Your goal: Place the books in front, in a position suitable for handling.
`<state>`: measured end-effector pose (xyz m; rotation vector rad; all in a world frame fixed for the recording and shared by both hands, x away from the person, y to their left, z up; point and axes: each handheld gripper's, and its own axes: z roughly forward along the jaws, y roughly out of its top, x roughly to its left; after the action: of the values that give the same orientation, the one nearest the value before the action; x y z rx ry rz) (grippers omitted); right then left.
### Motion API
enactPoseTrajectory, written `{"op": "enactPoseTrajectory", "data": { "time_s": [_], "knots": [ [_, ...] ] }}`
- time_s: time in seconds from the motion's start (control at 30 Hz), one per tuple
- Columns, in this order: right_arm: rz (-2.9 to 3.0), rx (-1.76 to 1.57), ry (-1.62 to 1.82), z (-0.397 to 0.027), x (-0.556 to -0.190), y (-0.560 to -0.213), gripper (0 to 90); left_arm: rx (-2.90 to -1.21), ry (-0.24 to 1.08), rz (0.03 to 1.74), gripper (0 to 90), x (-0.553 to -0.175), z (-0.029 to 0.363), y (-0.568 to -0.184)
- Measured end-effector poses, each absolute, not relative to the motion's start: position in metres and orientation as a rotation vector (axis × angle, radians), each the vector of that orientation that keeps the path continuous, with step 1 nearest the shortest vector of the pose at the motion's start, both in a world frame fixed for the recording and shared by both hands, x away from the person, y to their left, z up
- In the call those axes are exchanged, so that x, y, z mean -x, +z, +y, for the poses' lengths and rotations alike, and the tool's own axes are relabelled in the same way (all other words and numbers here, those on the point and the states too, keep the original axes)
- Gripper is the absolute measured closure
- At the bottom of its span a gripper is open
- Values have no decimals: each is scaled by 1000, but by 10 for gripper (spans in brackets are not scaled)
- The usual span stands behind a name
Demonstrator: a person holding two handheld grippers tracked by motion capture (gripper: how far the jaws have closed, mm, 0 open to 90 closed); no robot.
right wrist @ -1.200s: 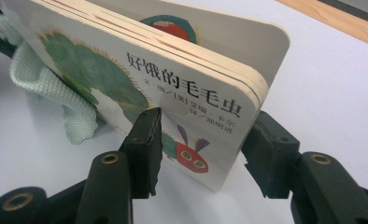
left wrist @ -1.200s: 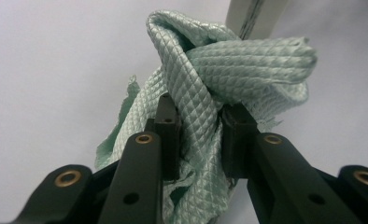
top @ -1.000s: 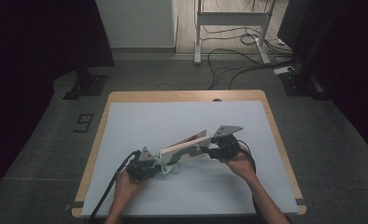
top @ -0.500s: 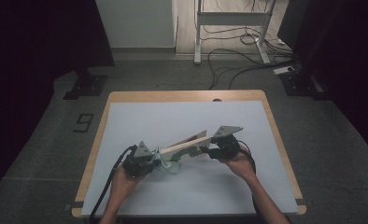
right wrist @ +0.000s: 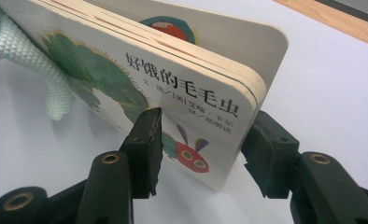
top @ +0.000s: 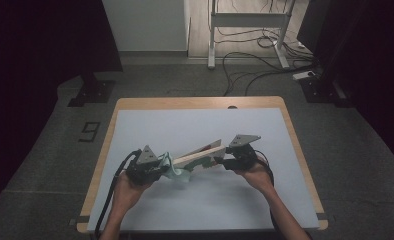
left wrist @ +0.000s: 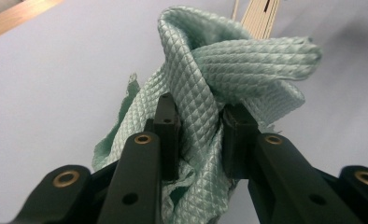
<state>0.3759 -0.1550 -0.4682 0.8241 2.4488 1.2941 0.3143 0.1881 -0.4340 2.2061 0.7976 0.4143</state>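
A mint-green quilted cloth [left wrist: 229, 60] is pinched between the jaws of my left gripper [left wrist: 201, 116] and bunches up above them. In the high view the cloth [top: 177, 172] hangs at the lower left end of a board book [top: 200, 156], with the left gripper [top: 161, 167] beside it. The book [right wrist: 173, 88] has a caterpillar picture and Chinese title on its cover. My right gripper [right wrist: 203, 135] is shut on its corner, one jaw on the cover and one behind. The book is held tilted above the table by the right gripper [top: 224, 161].
The pale table top [top: 185, 125] has a wooden rim. Beyond it lie a grey floor, loose cables [top: 255, 65] and a metal stand [top: 245, 20]. A "9" marker [top: 90, 131] sits on the floor at the left. Dark curtains flank both sides.
My left gripper has risen with the cloth and now sits higher against the book's lower end. The right gripper and the book have stayed where they were.
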Motion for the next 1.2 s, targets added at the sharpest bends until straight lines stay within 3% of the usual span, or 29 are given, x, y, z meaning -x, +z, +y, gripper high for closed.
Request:
{"op": "enactPoseTrajectory", "data": {
  "time_s": [0.63,1.2],
  "knots": [
    [2448,-832,1305,-156,-375,-468,485,-2126,521,1018,701,-329,261,-423],
    [2453,-826,1308,-157,-375,-469,485,-2153,392,1123,661,-364,261,-495]
  ]
}}
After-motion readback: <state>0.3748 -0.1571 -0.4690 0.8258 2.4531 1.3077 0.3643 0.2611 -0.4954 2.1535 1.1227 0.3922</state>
